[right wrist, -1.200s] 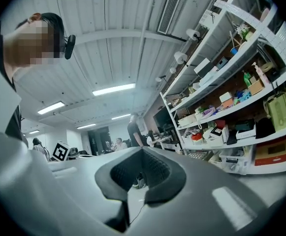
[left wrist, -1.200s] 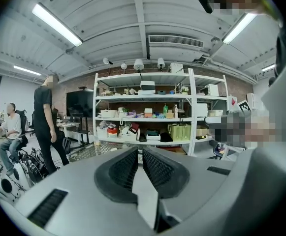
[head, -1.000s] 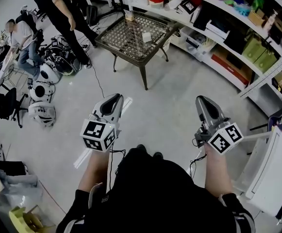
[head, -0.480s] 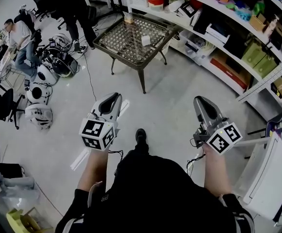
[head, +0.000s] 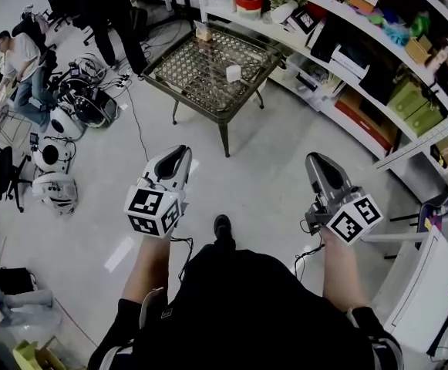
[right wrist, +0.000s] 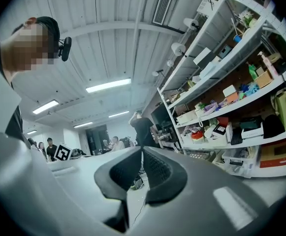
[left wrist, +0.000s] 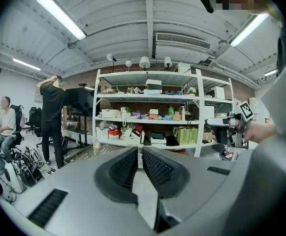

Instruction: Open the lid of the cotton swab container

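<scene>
Pads (left wrist: 125, 168) of the left gripper (head: 179, 154) lie all but together, with only a thin slit at their tips and nothing in it. Those of the right gripper (head: 316, 159) meet at the tips, and they are empty too. Drawn-in jaws make sense here: there is nothing within reach to take, so both tools are simply carried. Each is held out in front of the person at about waist height, the left one on the left and the right one on the right. They sit well apart and point toward the far side of the room.

Beneath them is only bare floor (head: 262, 183). The likely cotton swab container is the small white box (head: 234, 73) standing on the lattice-topped metal table (head: 193, 64), far from both grippers and slightly left of centre. Whether its lid is on cannot be made out at this range. A second small item (head: 203, 31) stands at the table's far corner.

My reading is that the task has not begun: this is the approach, and the jaws will need to open once the table is in reach. Long shelving (head: 362, 60) runs along the right. A seated person (head: 19, 56) and floor clutter occupy the far left.
</scene>
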A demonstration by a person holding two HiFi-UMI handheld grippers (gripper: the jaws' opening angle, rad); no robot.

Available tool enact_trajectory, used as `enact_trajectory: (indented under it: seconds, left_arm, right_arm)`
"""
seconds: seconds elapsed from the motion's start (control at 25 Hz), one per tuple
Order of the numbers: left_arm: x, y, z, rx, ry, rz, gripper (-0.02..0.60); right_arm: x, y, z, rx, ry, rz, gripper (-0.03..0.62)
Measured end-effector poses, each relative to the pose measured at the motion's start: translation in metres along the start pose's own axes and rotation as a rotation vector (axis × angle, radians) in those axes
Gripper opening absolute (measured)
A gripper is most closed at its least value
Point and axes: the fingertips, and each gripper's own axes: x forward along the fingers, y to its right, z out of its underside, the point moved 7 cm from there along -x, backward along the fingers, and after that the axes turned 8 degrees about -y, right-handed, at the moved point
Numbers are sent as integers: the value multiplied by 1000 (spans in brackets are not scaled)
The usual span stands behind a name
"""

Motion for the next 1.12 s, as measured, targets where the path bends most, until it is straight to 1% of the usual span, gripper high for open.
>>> enact_trajectory:
  seconds: [0.28, 0.4, 0.48, 0.68, 0.88, 1.12]
  left_arm:
    - [36, -50, -4, -7, -16, 18, 34]
    - [47, -71, -8, -9, 9, 24, 34]
    - [52, -84, -11, -7, 19, 25, 34]
    - [62, -112, -15, 4, 7, 12, 34]
    - [76, -130, -21, 5, -3, 7, 6]
    - [89, -143, -25, 8, -8, -6, 6]
  right_arm:
    - [62, 8, -5, 5, -31, 10, 21]
    - [86, 12, -9, -2, -44, 15, 21]
    - [101, 13, -12, -12, -39, 22, 21]
    - [132, 13, -24, -25, -8, 26, 21]
    - [160, 23, -28, -8, -24, 23, 21]
    - [181, 39, -29, 4, -35, 9, 21]
